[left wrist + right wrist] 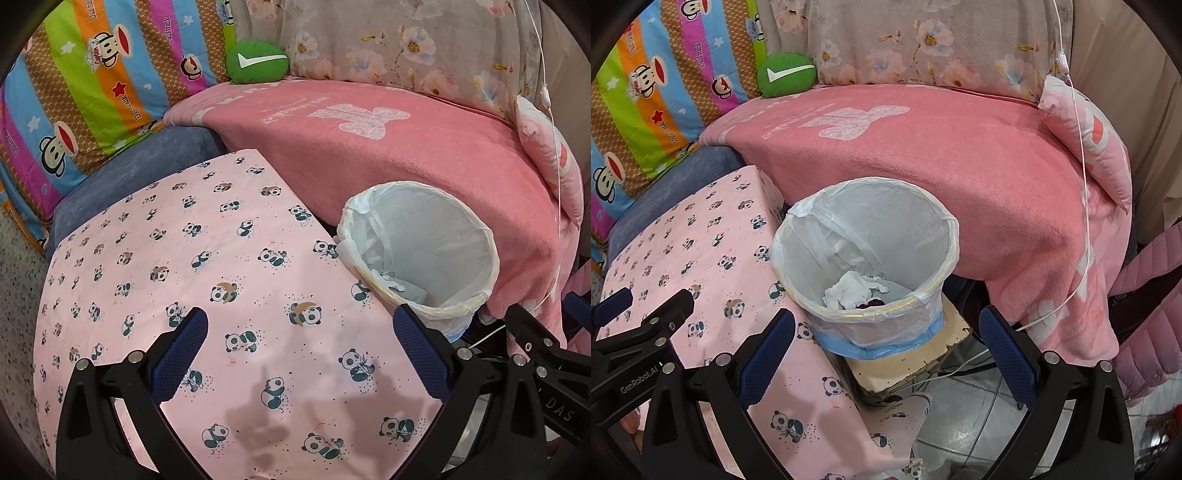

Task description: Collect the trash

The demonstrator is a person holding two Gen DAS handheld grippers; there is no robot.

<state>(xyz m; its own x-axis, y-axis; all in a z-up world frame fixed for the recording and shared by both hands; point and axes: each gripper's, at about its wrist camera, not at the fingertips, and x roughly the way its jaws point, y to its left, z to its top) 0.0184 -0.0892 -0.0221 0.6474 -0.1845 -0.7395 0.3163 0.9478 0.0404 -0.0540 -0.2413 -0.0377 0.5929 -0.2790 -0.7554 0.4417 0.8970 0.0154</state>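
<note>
A trash bin (864, 236) lined with a white plastic bag stands on a cream box (912, 354) beside the table; it also shows in the left wrist view (421, 243). Crumpled white tissue (855, 288) and some dark scraps lie at its bottom. My left gripper (299, 350) is open and empty above the pink panda tablecloth (207, 266). My right gripper (886, 350) is open and empty, just in front of the bin. The left gripper's body (639, 332) shows at the left of the right wrist view.
A sofa covered with a pink blanket (942, 155) lies behind the bin. A green round cushion (786, 74), a striped monkey-print quilt (92, 85), a pink pillow (1089, 133) and a hanging white cable (1082, 177) are around it. Tiled floor (964, 417) shows below.
</note>
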